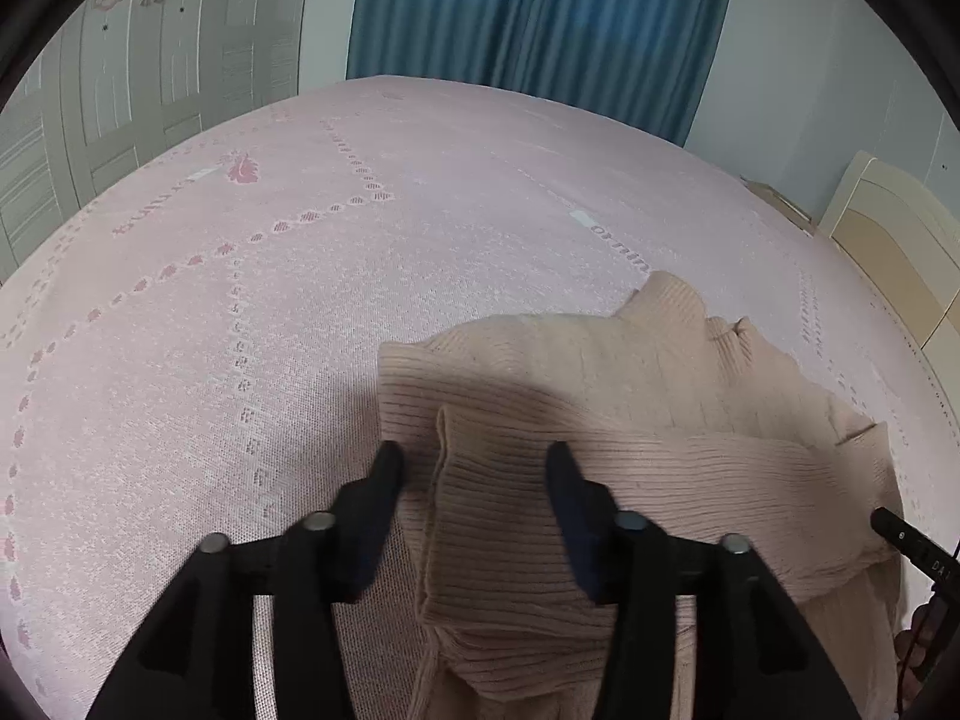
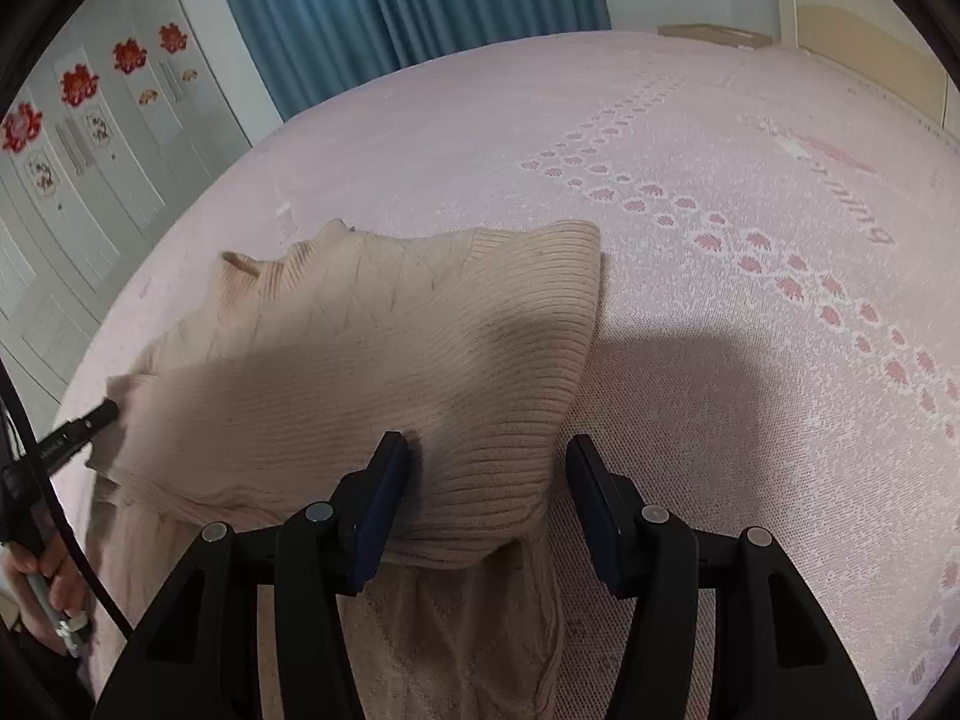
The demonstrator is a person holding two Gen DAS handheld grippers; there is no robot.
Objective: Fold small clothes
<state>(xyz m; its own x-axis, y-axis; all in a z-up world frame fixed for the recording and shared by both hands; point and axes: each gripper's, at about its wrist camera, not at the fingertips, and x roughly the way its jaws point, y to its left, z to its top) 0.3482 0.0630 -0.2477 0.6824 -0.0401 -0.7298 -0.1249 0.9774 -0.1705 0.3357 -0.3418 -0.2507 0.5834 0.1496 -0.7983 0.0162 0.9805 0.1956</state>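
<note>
On the pink bed [image 1: 252,312] lies the beige sweater [image 1: 630,396]; its folded sleeve sits between my spread left tool [image 1: 474,468], while my right tool [image 2: 487,459], also spread, straddles its corner toward seven o'clock, pinching nothing.

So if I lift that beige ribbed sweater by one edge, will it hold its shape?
Probably not. The sweater drapes in soft folds over the bedspread, so it should sag. Its ribbed knit likely stretches and grips rather than slips.
</note>
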